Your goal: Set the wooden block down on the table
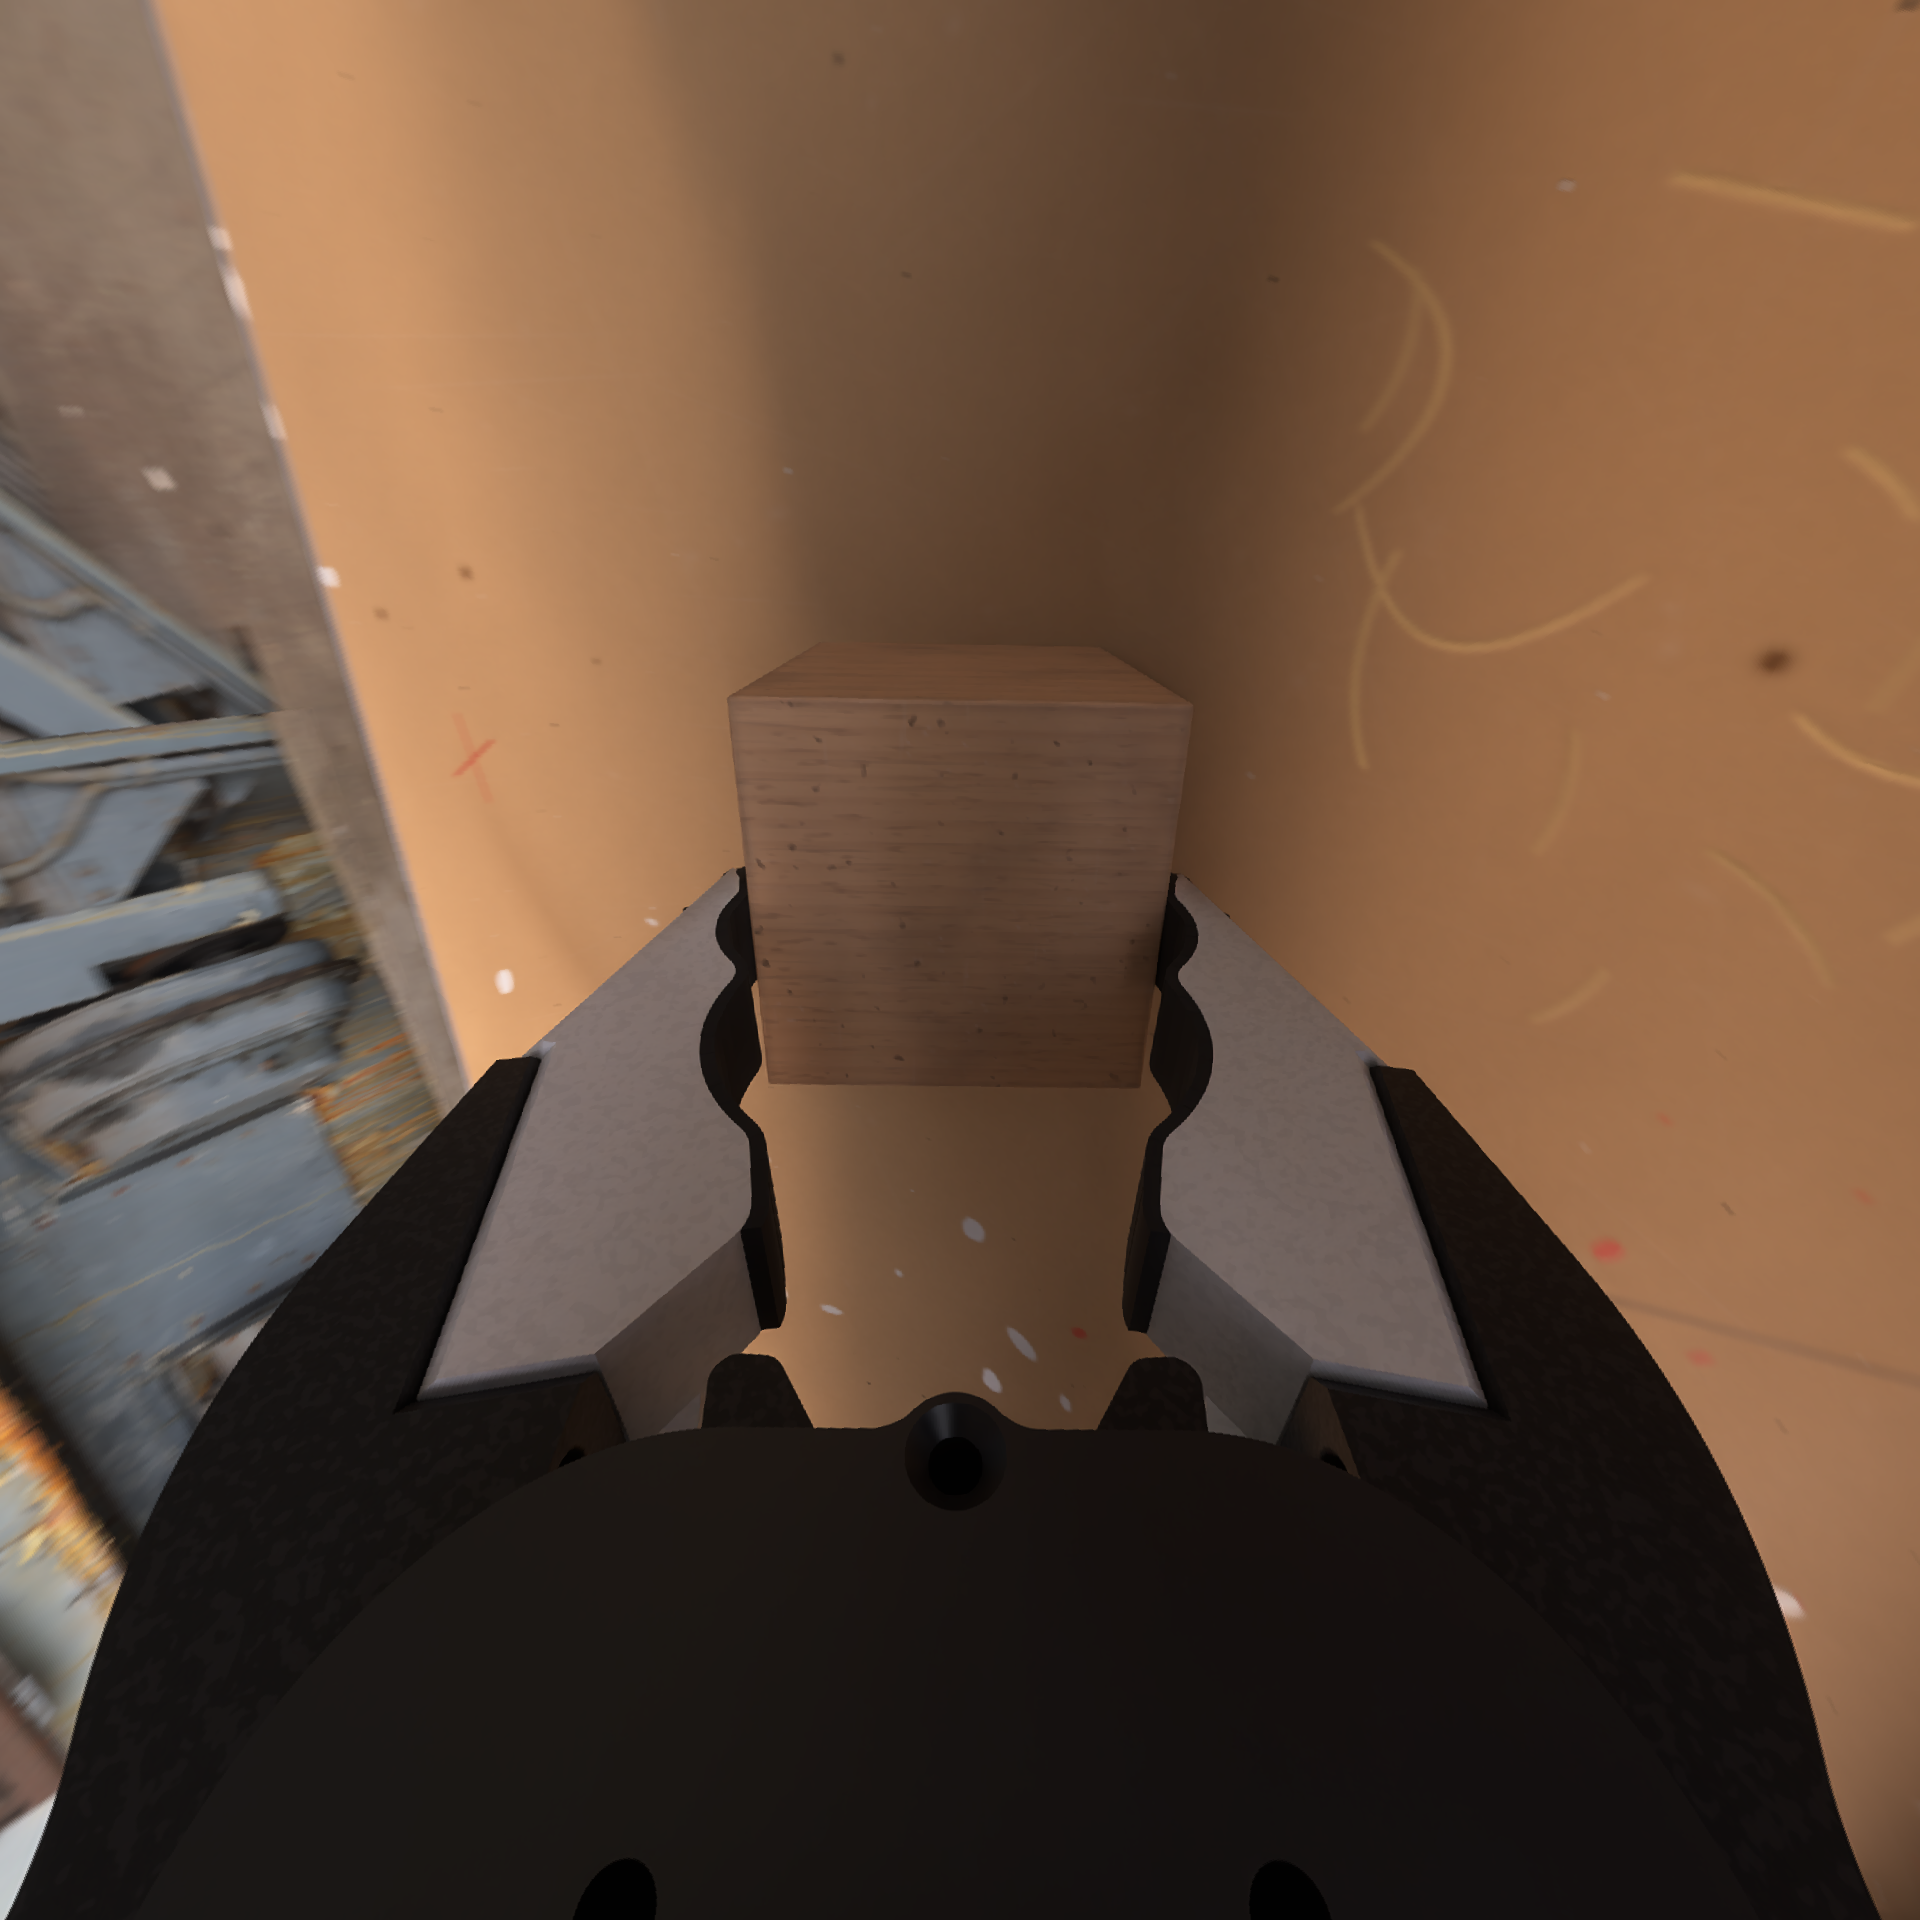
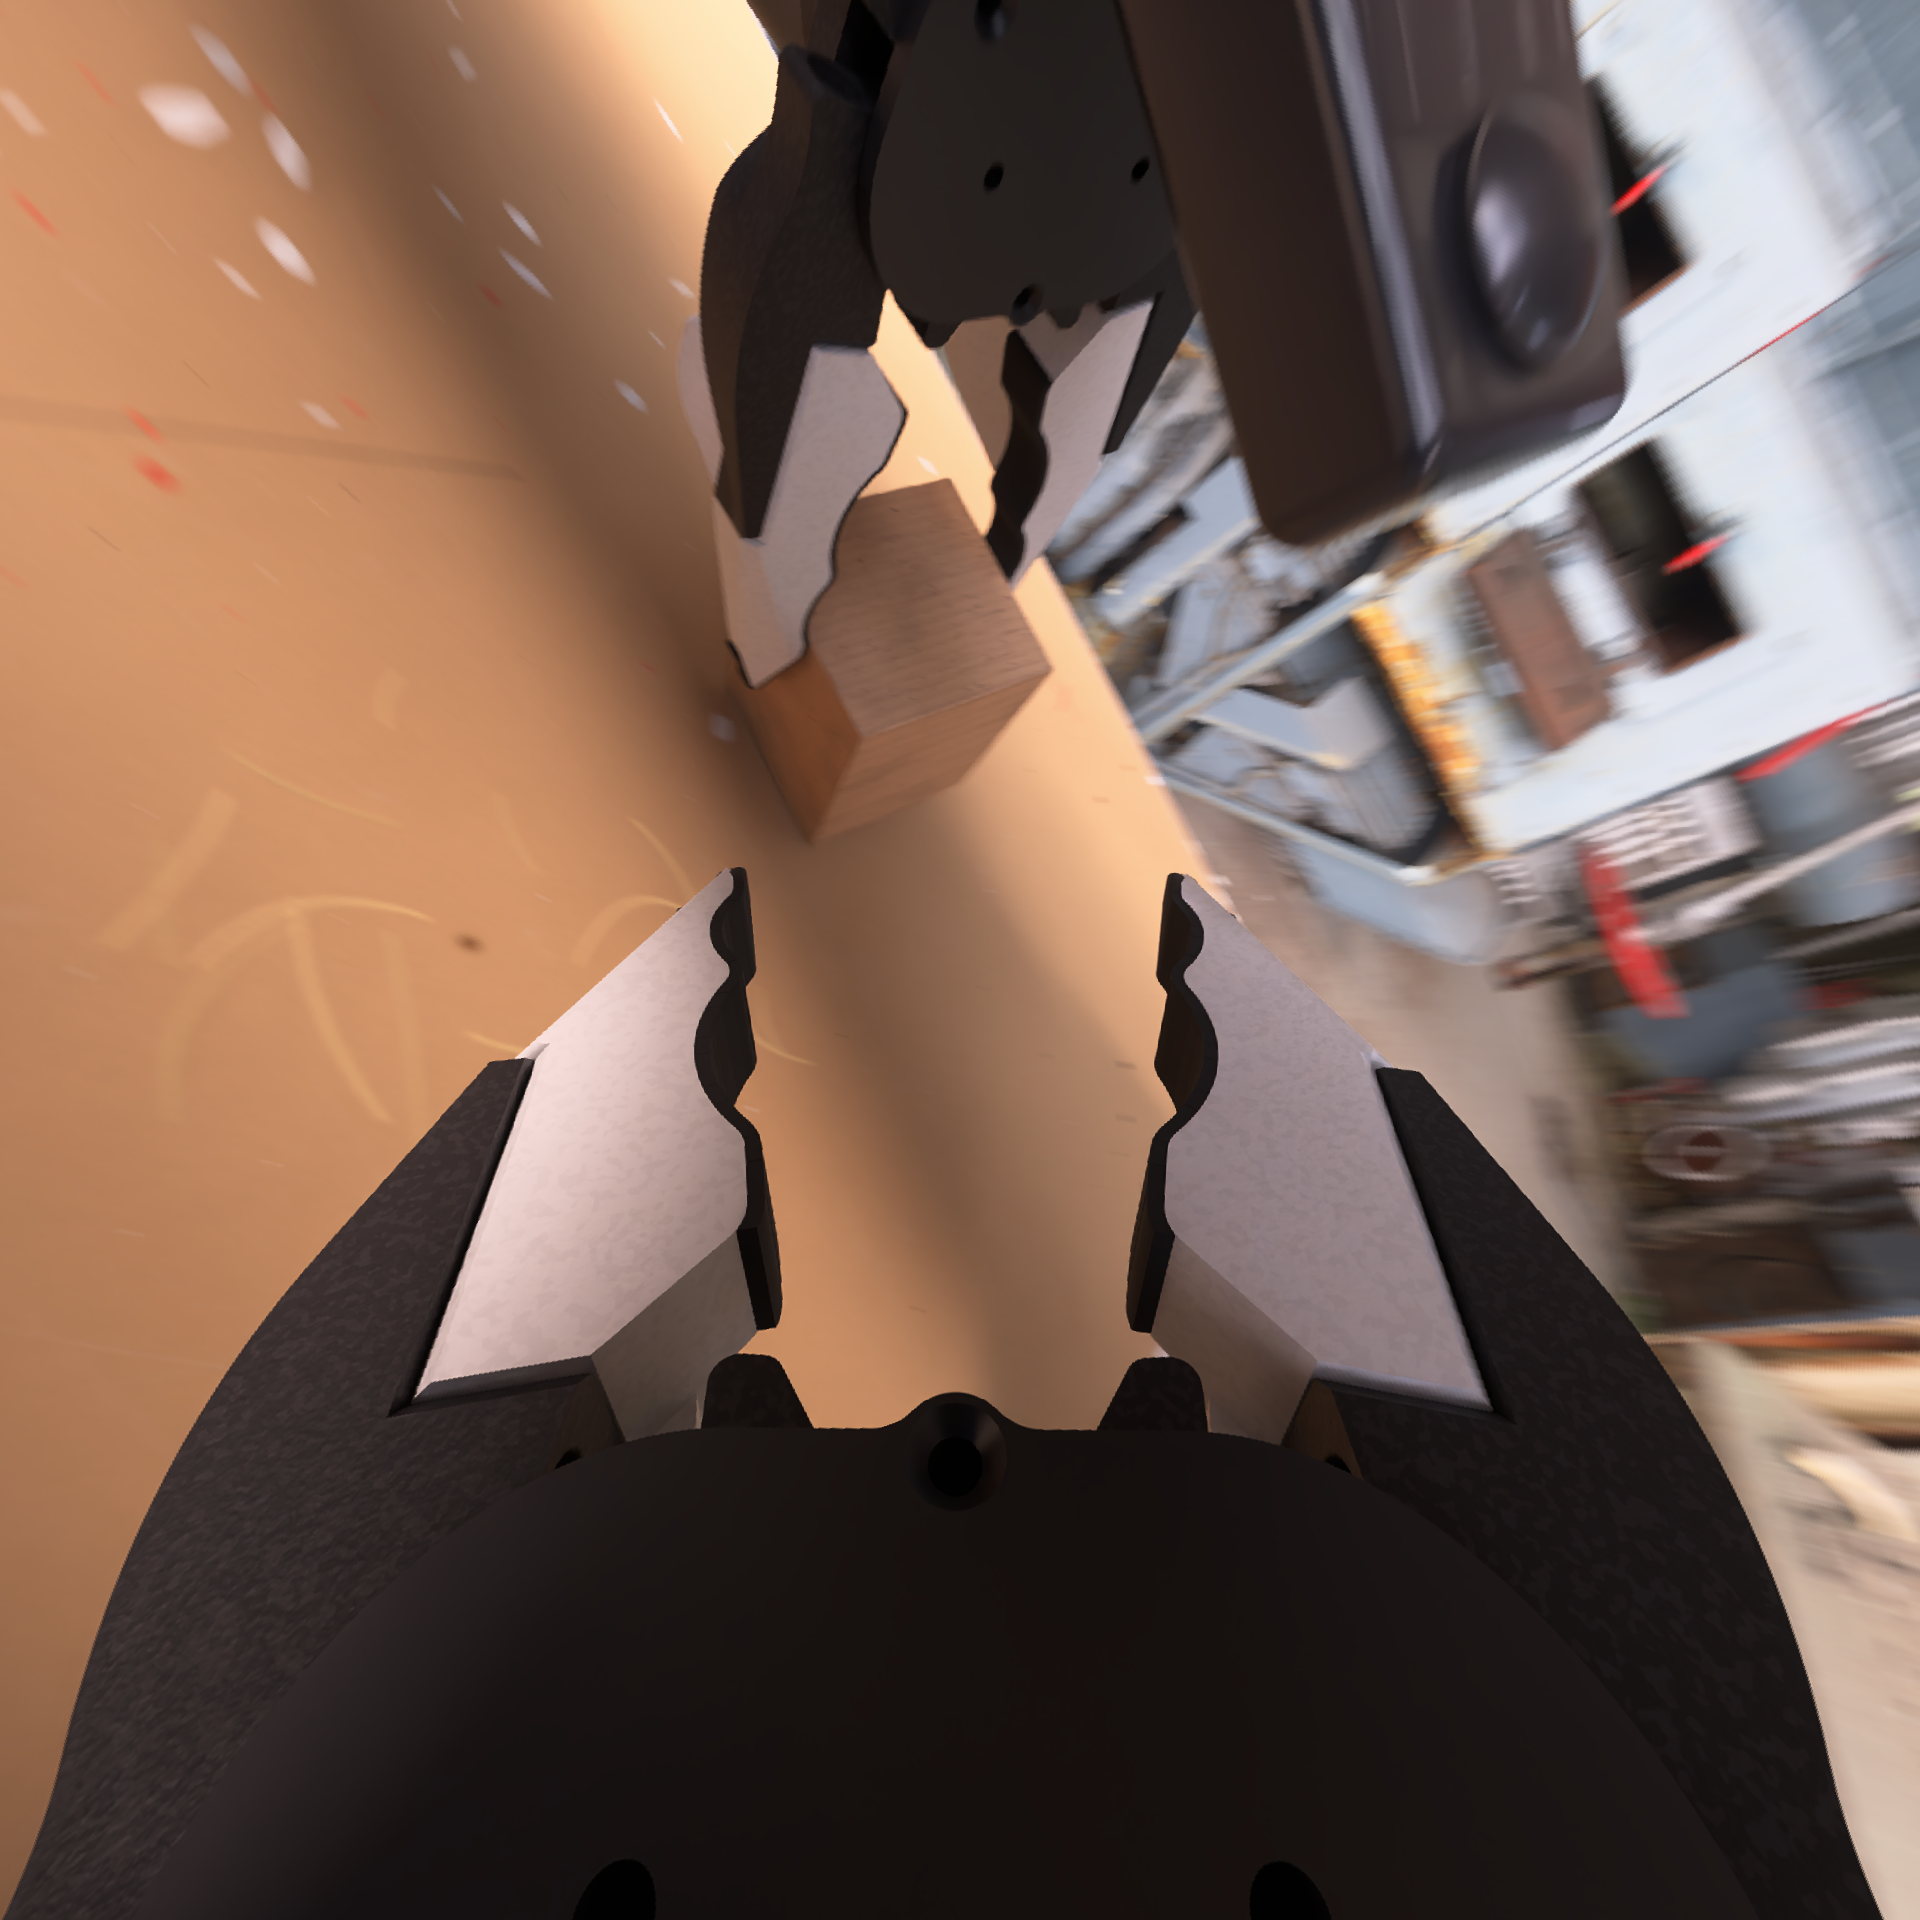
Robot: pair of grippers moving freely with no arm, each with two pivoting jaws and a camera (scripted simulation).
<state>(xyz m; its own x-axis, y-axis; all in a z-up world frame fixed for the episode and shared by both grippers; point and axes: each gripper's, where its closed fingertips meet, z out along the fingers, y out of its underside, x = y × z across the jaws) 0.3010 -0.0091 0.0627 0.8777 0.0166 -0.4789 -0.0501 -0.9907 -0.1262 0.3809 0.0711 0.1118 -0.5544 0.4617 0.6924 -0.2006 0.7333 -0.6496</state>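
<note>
Wooden block (image 1: 956, 883) positioned between the fingers of the left gripper (image 1: 956, 894), near their tips, over the table (image 1: 623, 416). Table edge running to the left of the block in the left wrist view. Right gripper (image 2: 954, 904) placed well apart from the block, facing it, nothing between its fingers.

1. Warm, fairly bright light falls on the orange-tan table (image 1: 1039, 312); in the right wrist view it is brightest at the far top, paling almost to cream.
2. A broad soft shadow band runs down the table's middle in both views, darkest around the wooden block (image 1: 956, 883).
3. The block's near face is dim and shaded.
4. Background scenery (image 2: 1558, 831) at the frame edges is smeared, stretched and out of focus.
</note>
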